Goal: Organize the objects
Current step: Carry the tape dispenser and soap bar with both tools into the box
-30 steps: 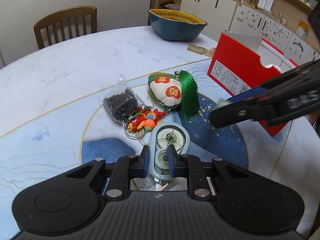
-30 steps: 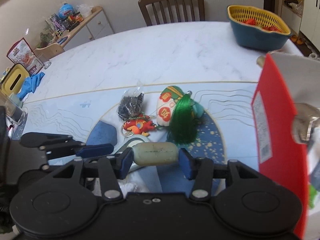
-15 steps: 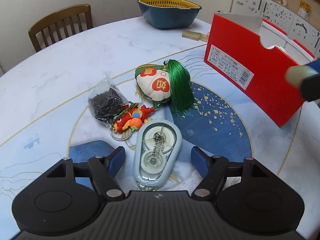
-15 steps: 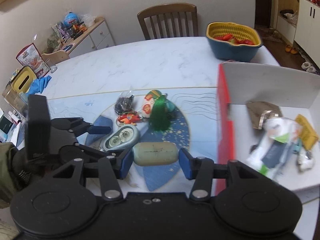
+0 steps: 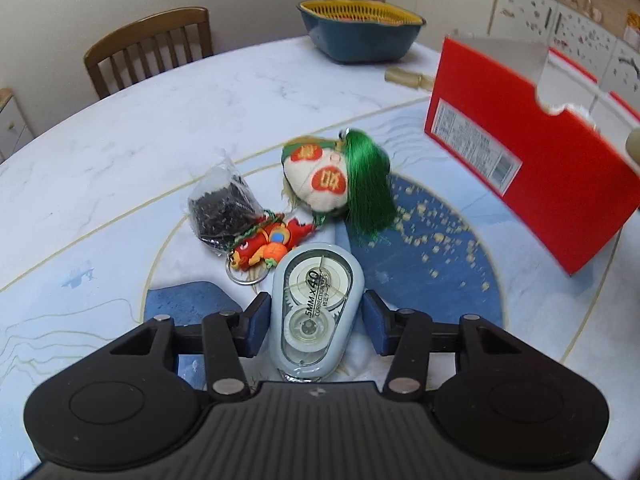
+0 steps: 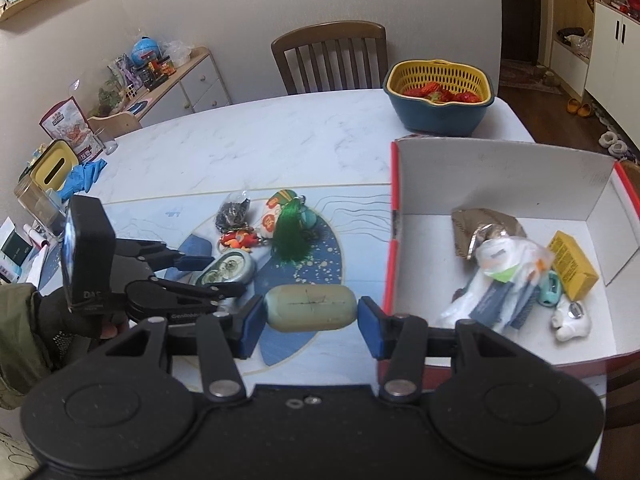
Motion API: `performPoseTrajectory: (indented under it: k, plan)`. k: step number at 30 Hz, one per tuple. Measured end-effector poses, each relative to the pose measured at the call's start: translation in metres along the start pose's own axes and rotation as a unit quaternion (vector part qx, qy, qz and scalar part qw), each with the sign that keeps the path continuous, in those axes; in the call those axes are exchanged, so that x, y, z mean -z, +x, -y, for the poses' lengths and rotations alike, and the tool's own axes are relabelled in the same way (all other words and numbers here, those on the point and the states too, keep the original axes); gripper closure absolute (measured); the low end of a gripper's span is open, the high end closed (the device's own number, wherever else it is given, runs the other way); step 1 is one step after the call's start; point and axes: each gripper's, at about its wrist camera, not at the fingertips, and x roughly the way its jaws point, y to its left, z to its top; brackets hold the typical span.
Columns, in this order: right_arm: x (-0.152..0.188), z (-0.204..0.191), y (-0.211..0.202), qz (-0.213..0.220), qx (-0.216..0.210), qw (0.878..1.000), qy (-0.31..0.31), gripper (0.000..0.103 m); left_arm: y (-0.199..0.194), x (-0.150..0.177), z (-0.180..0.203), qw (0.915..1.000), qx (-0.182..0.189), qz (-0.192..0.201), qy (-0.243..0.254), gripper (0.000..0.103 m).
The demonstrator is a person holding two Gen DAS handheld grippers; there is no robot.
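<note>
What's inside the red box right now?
The red box holds a yellow carton, a crumpled brown packet, a white plastic-wrapped bundle and a small white toy. Anything beneath them is hidden.

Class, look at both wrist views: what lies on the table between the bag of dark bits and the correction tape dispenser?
The red fish keychain lies between the bag and the dispenser, clearest in the left wrist view.

Marble tabletop point(image 6: 248, 148): correction tape point(image 5: 316, 312), keychain point(image 5: 268, 246), tassel pouch point(image 5: 328, 184), bead bag point(image 5: 222, 212) mid-table; red box point(image 6: 394, 216) right edge; strawberry basket point(image 6: 438, 100) far edge.
</note>
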Motion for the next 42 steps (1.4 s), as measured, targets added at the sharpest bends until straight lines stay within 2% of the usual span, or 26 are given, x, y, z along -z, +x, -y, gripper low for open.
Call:
performPoseTrajectory:
  k: [7,10,13,19,24,30,36,42]
  plan:
    - [-0.002,0.030,-0.016,0.012,-0.001,1.000,-0.010,0.054,-0.034,-0.018,0.010,0.9989,-0.011,0.022,-0.040,0.055]
    - [-0.003,0.046,-0.025,0.018,-0.002,1.000,-0.016,0.054,-0.049,-0.032,0.021,0.9981,-0.003,0.032,-0.052,0.055]
    - [-0.004,0.066,-0.030,0.021,0.003,1.000,-0.016,0.054,-0.060,-0.049,0.043,0.9978,0.005,0.042,-0.050,0.055]
    - [-0.004,0.107,-0.037,0.023,0.016,1.000,-0.013,0.054,-0.064,-0.088,0.098,0.9965,0.045,0.059,-0.038,0.055]
    - [-0.002,0.138,-0.037,0.019,0.032,0.999,-0.010,0.054,-0.051,-0.112,0.142,0.9955,0.069,0.062,-0.022,0.055]
    - [0.003,0.169,-0.036,0.012,0.048,0.999,-0.009,0.054,-0.026,-0.137,0.182,0.9956,0.078,0.052,-0.003,0.055]
    - [0.007,0.184,-0.022,-0.008,0.070,0.997,-0.031,0.054,0.005,-0.163,0.205,0.9961,0.079,0.039,0.005,0.055]
    - [0.007,0.190,-0.003,-0.026,0.070,0.996,-0.045,0.054,0.038,-0.178,0.217,0.9972,0.071,0.017,0.011,0.055]
